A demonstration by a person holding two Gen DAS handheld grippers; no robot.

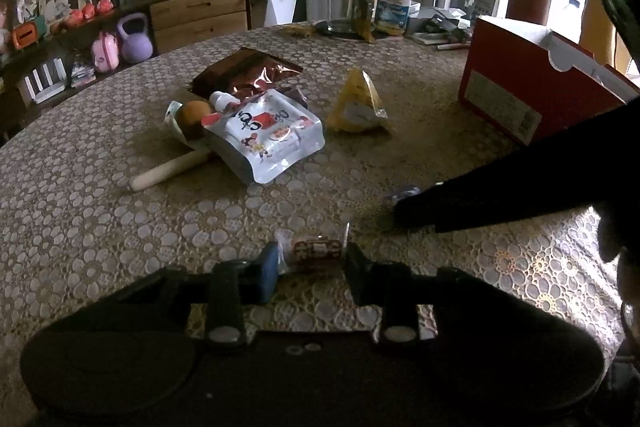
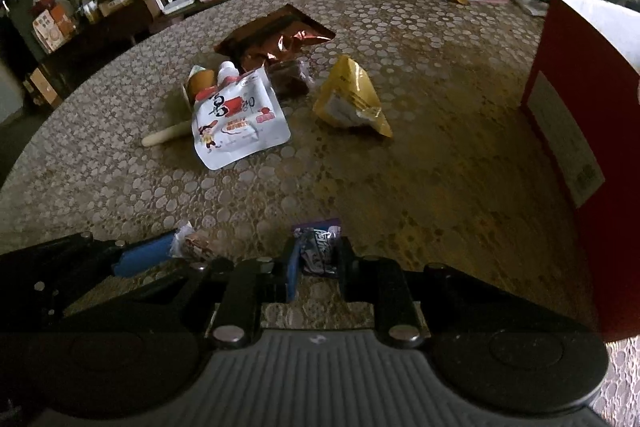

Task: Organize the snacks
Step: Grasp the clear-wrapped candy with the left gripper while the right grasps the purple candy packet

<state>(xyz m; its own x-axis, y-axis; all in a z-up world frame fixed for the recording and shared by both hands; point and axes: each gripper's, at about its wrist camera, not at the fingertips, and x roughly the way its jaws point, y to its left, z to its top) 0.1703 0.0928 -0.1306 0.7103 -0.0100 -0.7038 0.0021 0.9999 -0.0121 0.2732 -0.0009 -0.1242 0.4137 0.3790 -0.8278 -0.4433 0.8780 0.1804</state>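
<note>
My left gripper point(image 1: 313, 265) is low over the patterned tablecloth point(image 1: 120, 219), shut on a small red-brown wrapped snack point(image 1: 318, 250) whose ends meet both pads. My right gripper point(image 2: 319, 257) is shut on a small purple snack packet point(image 2: 320, 245). The two grippers sit side by side, and the left gripper's blue pad point(image 2: 140, 255) and its snack point(image 2: 196, 245) show at the left of the right wrist view. Farther out lie a white cartoon pouch point(image 1: 272, 135), a yellow triangular packet point(image 1: 358, 105) and a red-brown foil bag point(image 1: 248, 73).
A tall red box point(image 1: 520, 87) stands open at the right, close to my right gripper point(image 1: 480, 203). A wooden stick point(image 1: 168, 171) pokes out from under the pouch. A glass, a yellow-lidded tub point(image 1: 394, 5) and clutter line the table's far edge.
</note>
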